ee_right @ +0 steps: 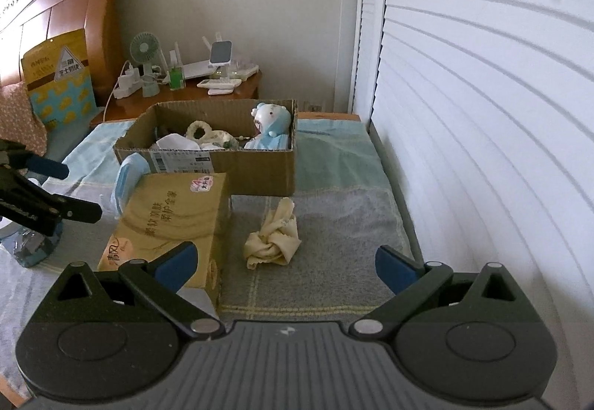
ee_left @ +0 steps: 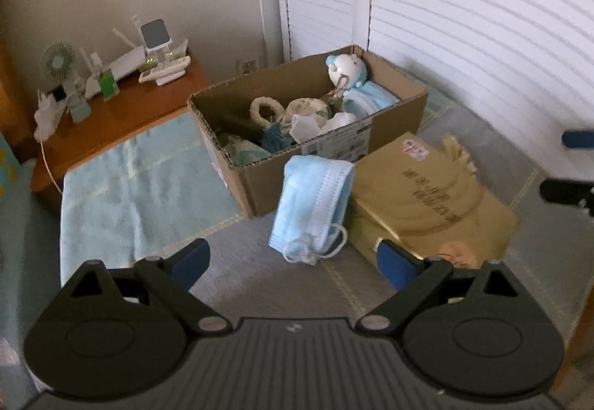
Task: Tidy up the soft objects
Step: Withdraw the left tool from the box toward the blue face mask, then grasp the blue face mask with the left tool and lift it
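A cardboard box (ee_left: 334, 150) on the bed holds a white-and-blue plush toy (ee_left: 345, 68), masks and other soft items. A stack of blue face masks (ee_left: 312, 209) leans against the box front, just ahead of my open, empty left gripper (ee_left: 293, 261). In the right wrist view the box (ee_right: 256, 165) stands further back and a knotted cream cloth (ee_right: 274, 235) lies on the grey blanket ahead of my open, empty right gripper (ee_right: 286, 265). The masks (ee_right: 128, 179) show there partly hidden behind the tissue pack. The left gripper (ee_right: 83, 191) shows at the left edge.
A gold tissue pack (ee_left: 427, 202) lies right of the masks; it also shows in the right wrist view (ee_right: 167, 220). A wooden nightstand (ee_left: 122, 113) with a fan and small devices stands behind. White louvered doors (ee_right: 482, 113) run along the right. A headboard (ee_right: 55, 20) is far left.
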Demonstrator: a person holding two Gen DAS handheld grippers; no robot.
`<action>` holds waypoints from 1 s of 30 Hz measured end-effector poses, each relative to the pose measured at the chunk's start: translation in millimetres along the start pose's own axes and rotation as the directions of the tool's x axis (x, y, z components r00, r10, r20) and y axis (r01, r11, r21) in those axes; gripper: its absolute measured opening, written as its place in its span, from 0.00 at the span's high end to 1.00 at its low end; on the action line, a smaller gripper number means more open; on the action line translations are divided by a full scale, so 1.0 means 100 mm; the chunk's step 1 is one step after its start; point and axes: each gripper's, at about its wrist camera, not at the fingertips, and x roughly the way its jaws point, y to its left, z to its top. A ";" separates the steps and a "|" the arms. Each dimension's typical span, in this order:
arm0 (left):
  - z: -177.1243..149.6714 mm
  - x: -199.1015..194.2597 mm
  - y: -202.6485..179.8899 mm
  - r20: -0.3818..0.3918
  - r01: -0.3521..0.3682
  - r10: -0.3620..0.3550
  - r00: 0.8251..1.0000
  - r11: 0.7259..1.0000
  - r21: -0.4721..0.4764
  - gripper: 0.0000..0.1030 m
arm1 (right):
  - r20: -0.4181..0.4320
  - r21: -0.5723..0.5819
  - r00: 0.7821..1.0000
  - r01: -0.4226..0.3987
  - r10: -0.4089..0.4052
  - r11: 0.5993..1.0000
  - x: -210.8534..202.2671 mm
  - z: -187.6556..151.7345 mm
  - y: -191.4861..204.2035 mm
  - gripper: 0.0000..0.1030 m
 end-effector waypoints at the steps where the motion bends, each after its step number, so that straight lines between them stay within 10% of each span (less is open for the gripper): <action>1: 0.01 0.04 0.00 -0.001 -0.004 0.004 1.000 1.000 0.016 0.07 | -0.003 0.000 1.000 0.000 0.000 1.000 0.02 0.00 0.00 0.00; 16: 0.12 0.39 -0.03 -0.046 0.023 -0.021 0.999 0.998 0.061 0.28 | -0.039 0.012 0.999 -0.004 0.004 1.000 0.25 0.03 -0.06 0.00; 30: 0.18 0.45 -0.09 -0.054 0.036 -0.031 0.998 0.995 0.094 0.69 | -0.041 0.017 0.999 -0.016 0.017 1.000 0.28 0.04 -0.08 0.00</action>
